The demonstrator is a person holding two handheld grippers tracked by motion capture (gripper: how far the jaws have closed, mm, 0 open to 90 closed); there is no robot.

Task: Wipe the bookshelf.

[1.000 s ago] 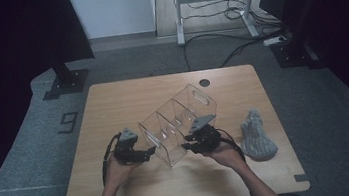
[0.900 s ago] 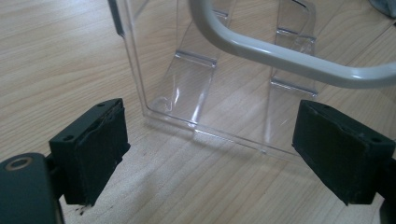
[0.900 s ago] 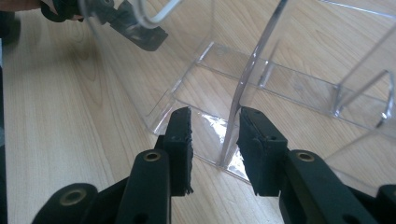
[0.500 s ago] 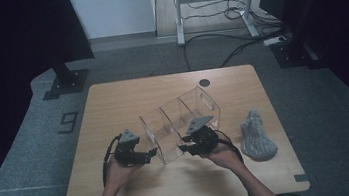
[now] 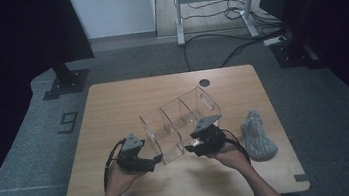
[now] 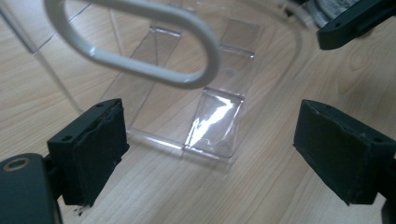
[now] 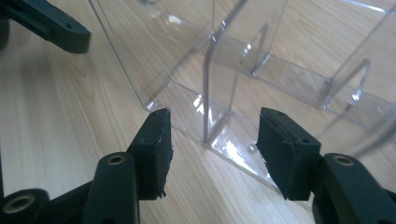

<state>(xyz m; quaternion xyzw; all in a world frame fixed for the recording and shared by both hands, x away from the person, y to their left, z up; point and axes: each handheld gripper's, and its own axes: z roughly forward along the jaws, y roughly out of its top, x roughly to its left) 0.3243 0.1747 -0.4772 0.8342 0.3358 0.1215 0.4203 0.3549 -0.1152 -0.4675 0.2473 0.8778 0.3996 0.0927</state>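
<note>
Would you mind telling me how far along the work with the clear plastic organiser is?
Done: the clear plastic divided organiser rests on the wooden table. In hand: the right gripper has just opened, a divider between its jaws, untouched; the left gripper is open at the organiser's end. Left: the grey knitted cloth lies untouched.

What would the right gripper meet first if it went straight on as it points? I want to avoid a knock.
Probably the clear organizer's upright divider wall, which stands just ahead between the right gripper's open jaws.
</note>
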